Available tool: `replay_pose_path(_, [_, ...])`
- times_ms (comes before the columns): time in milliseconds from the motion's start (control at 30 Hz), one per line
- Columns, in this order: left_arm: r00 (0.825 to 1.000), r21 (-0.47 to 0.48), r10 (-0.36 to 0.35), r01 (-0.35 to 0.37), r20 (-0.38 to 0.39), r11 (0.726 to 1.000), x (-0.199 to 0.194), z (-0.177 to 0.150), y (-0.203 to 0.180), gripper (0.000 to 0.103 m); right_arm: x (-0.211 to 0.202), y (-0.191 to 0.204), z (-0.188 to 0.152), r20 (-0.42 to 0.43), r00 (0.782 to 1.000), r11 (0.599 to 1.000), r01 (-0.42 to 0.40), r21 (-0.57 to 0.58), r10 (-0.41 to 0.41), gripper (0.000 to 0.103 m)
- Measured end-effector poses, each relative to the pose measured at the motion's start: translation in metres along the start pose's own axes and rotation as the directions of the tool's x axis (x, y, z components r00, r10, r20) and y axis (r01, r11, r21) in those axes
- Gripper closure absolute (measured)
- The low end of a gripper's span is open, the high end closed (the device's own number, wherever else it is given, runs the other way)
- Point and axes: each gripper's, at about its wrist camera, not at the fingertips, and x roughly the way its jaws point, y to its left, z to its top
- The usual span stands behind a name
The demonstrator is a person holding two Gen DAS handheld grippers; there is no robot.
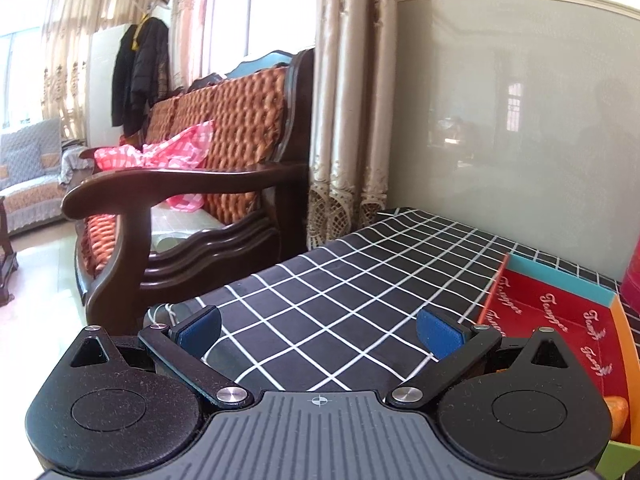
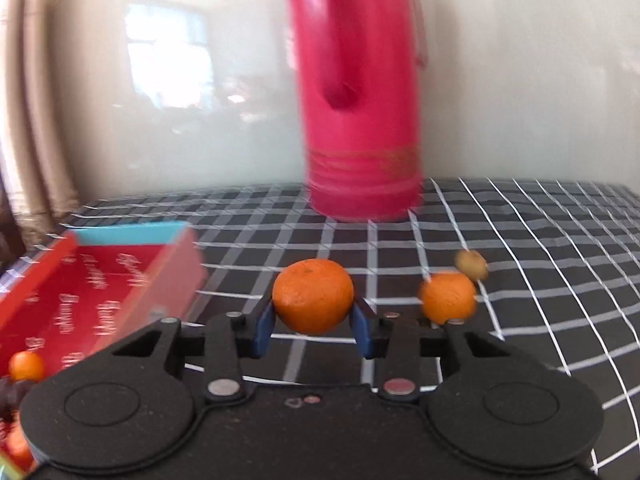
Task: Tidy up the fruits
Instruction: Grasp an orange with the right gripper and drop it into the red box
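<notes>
Clamped between my right gripper's (image 2: 313,320) pads sits an orange (image 2: 313,301); the left gripper (image 1: 319,332) gapes empty. One orange (image 2: 26,366) lies in the near-left box (image 2: 120,280); another orange (image 2: 447,297) and a small brown fruit (image 2: 472,265) wait on the right.

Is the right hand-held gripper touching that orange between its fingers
Touching. The right wrist view shows both blue fingers pressed against the sides of the orange, with no gap on either side of the right hand-held gripper.
</notes>
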Motion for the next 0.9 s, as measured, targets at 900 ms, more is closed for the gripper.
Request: replay_pose_path(900, [0.996,-0.134,0.069,-0.076,-0.056,0.988,0.015,-0.003,0.034,0.0,-0.051,0.082,-0.007,0.077,0.949,0.913,-0.269,-0.306,0.306,0.037])
